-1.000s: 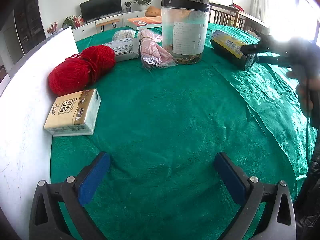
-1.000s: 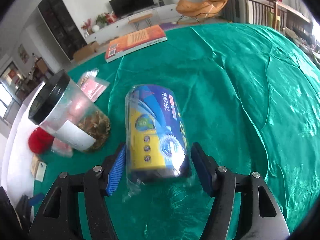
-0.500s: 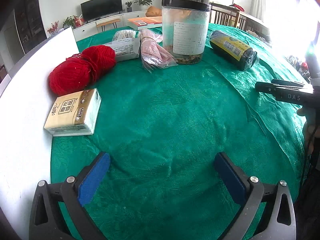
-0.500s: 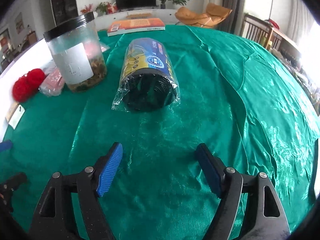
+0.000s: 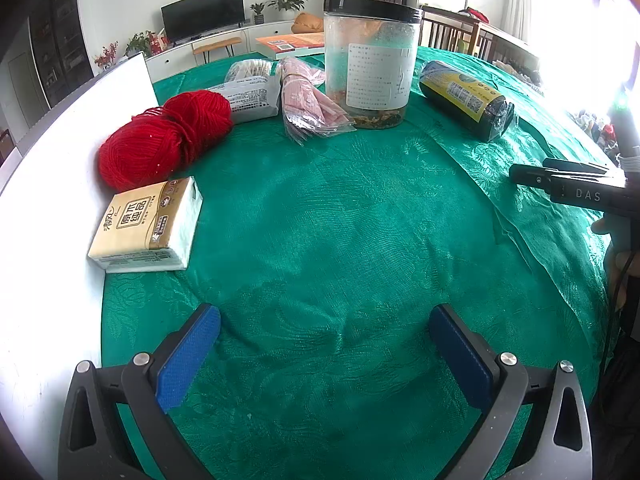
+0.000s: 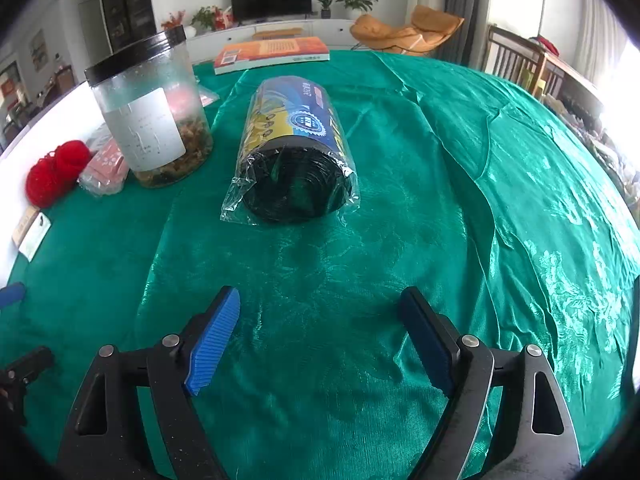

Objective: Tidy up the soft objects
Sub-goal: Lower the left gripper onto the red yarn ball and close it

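Observation:
A wrapped roll of black bags lies on the green cloth ahead of my right gripper, which is open and empty and well short of it. The roll also shows in the left wrist view at far right. My left gripper is open and empty over bare cloth. Red yarn, a tissue pack, a pink packet and a white packet lie along the left and far side.
A tall clear jar with a black lid stands at the far middle; it also shows in the right wrist view. A white board borders the left. An orange book lies at the far edge.
My right gripper has let go of the roll and drawn back from it, now level and open. The left gripper has not moved.

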`<state>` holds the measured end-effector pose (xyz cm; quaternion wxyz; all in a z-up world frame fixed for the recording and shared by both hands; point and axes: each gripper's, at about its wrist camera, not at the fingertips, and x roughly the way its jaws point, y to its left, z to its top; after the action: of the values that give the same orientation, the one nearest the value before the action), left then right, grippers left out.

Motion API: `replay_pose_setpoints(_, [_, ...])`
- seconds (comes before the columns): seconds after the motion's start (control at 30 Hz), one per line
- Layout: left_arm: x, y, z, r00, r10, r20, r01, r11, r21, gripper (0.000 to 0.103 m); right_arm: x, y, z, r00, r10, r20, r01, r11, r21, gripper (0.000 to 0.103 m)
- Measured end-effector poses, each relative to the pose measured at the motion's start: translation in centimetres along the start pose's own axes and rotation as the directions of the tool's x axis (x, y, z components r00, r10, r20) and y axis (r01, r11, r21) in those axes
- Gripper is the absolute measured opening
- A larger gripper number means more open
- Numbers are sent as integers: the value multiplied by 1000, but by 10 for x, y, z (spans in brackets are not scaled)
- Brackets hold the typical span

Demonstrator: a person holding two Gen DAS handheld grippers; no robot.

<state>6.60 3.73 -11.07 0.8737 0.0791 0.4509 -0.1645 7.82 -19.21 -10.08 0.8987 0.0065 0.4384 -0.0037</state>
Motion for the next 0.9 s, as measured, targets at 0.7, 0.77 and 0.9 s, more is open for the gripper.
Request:
replay_pose_setpoints(0.7, [58, 41, 175, 944, 243, -224, -152, 921, 358, 101, -1, 0, 0, 1000, 0, 1, 0, 1000, 0, 85])
replay_pose_setpoints(0.77, [71, 44, 171, 928, 269, -259, -152, 906, 396, 101, -1, 0, 0, 1000, 0, 1, 0, 1000, 0, 85])
replay_pose_setpoints(0.9, [99, 69, 166, 884, 258, -390, -138, 941, 310, 100, -1, 0, 0, 1000, 0, 2, 0, 1000, 0, 85])
